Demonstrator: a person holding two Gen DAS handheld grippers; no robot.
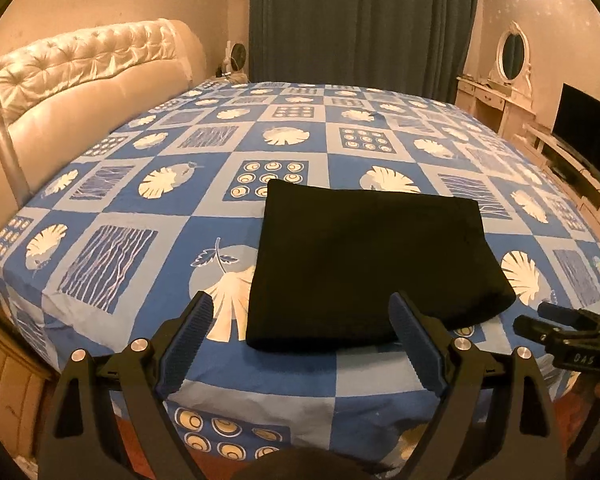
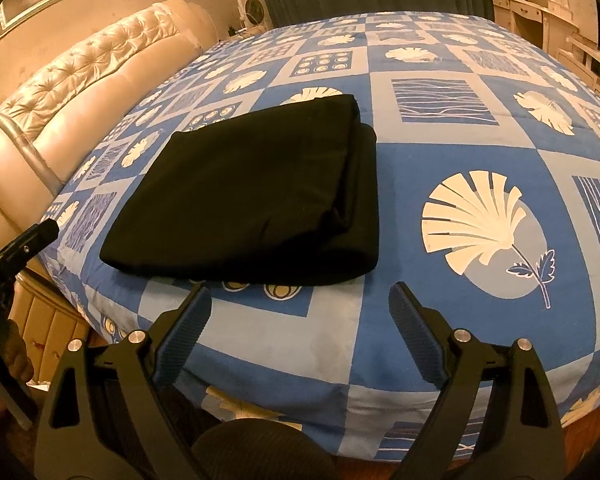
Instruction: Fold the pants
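Observation:
The black pants [image 1: 364, 264] lie folded into a compact rectangle on the blue patterned bed sheet [image 1: 204, 160], near the bed's front edge. They also show in the right wrist view [image 2: 252, 196], with stacked folded layers along their right side. My left gripper [image 1: 302, 312] is open and empty, just in front of the pants' near edge. My right gripper [image 2: 300, 304] is open and empty, in front of the pants' near right corner. The right gripper also shows at the right edge of the left wrist view [image 1: 556, 328].
A cream tufted headboard [image 1: 80, 76] runs along the bed's left side. Dark curtains [image 1: 360, 20] hang behind the bed. A white dressing table with an oval mirror [image 1: 508, 64] and a TV [image 1: 588, 140] stand at the right.

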